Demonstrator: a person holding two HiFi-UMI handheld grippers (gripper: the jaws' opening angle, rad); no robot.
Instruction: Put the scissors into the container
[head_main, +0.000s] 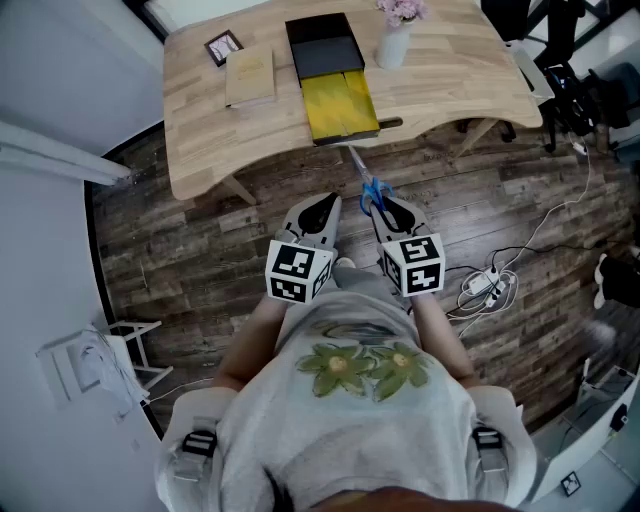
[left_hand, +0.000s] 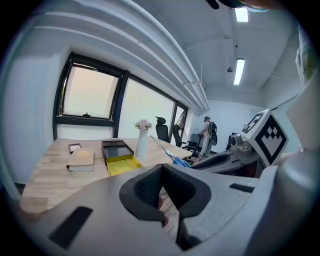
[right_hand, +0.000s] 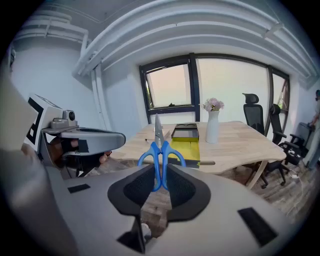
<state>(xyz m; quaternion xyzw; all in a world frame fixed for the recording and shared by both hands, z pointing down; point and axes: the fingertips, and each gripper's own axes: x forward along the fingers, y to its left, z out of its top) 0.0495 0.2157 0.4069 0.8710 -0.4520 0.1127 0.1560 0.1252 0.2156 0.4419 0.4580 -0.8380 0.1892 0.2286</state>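
Note:
The blue-handled scissors (head_main: 368, 187) stick out of my right gripper (head_main: 386, 208), which is shut on their handles, with the blades pointing toward the table. In the right gripper view the scissors (right_hand: 161, 155) stand upright between the pads. The container (head_main: 341, 108) is a long box with a yellow tray and a black lid part, lying on the wooden table (head_main: 200, 120) just beyond the blade tips. It shows too in the left gripper view, container (left_hand: 118, 161), and ahead of the scissors in the right gripper view, container (right_hand: 185, 142). My left gripper (head_main: 321, 210) hangs beside the right one, open by a narrow gap and holding nothing.
On the table lie a tan book (head_main: 250, 77), a small picture frame (head_main: 223, 46) and a white vase with pink flowers (head_main: 393, 40). Both grippers hover over the dark plank floor in front of the table edge. Cables and a power strip (head_main: 488, 286) lie at the right, with office chairs (head_main: 560, 80) behind.

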